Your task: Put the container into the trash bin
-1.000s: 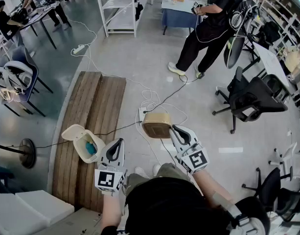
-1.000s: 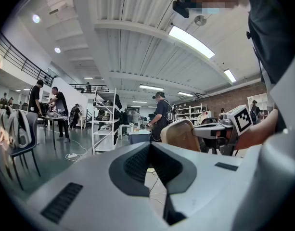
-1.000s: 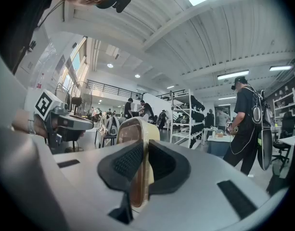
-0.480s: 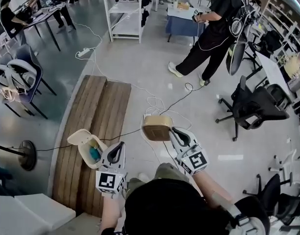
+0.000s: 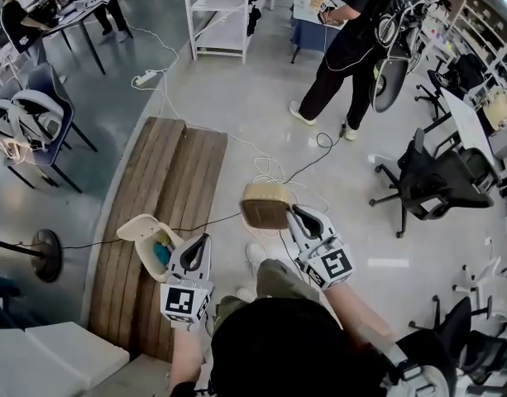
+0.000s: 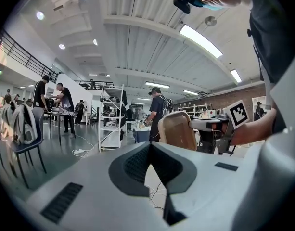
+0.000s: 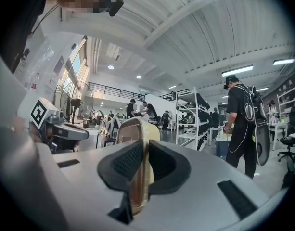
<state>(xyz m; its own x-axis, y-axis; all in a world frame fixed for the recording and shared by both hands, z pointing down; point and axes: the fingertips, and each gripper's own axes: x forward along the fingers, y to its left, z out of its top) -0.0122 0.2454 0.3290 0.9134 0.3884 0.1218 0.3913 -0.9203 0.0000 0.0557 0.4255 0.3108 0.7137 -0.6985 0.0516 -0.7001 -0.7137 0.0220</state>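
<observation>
Container [image 5: 265, 205], a tan tub, is held up over the grey floor [image 5: 236, 106], just to the right of the wooden boards [image 5: 166, 180]. The right gripper [image 5: 293, 214] has it by the near edge. The right gripper view shows this best: the two dark jaws are squeezed on the thin rim of the container [image 7: 137, 129], which stands on its side between them. The head view shows the trash bin [image 5: 145, 231], and only that view does. It is a small cream bin on the boards with its lid [image 5: 135, 226] flipped open and a blue thing [image 5: 160, 255] inside. The container is near it but not touching it. The left gripper [image 5: 200, 241] points forward right beside the bin. In the left gripper view its jaws [image 6: 151, 146] are pressed together with nothing between them, and the container [image 6: 176, 131] shows past them, flat side on. Each gripper has a cube with a black and white square marker [image 5: 180, 303]. Both of the person's arms reach forward, bent at the elbow, with the right one stretched a bit more. Farther off, a person in black [image 5: 352, 40] stands by a white shelf [image 5: 224, 15].
</observation>
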